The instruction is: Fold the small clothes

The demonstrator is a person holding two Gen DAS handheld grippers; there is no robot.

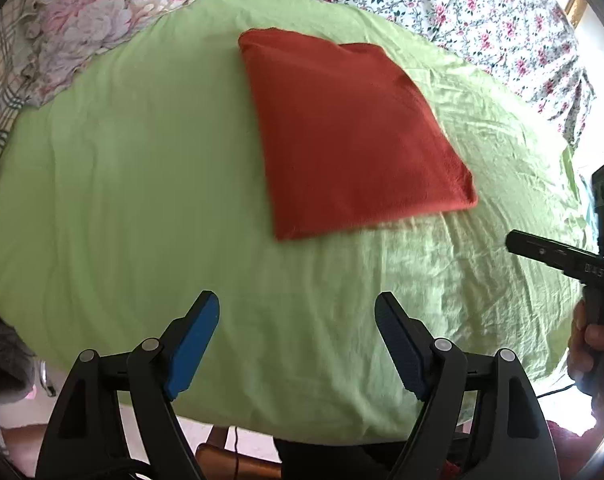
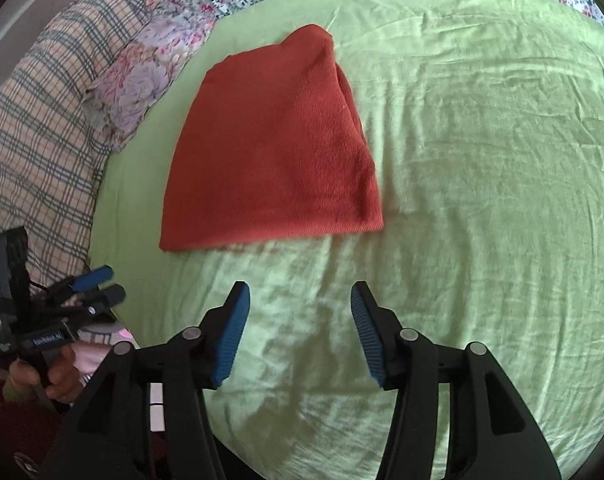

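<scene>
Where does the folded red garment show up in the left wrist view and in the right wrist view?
Left wrist view: the folded red garment lies above centre, slightly right, ahead of the open left gripper.
Right wrist view: the garment lies above centre, slightly left, ahead of the open right gripper.
Shared landmark: the green sheet under it, with the flowered pillow off its left edge.

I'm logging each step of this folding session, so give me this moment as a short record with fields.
garment: rust-red knit cloth, folded, lying flat
surface: green sheet over floral bedding
left gripper: fingers apart, nothing between them, short of the cloth
right gripper: fingers apart, nothing between them, short of the cloth
contact: neither gripper touches the cloth
beside the sheet: plaid pillow
</scene>
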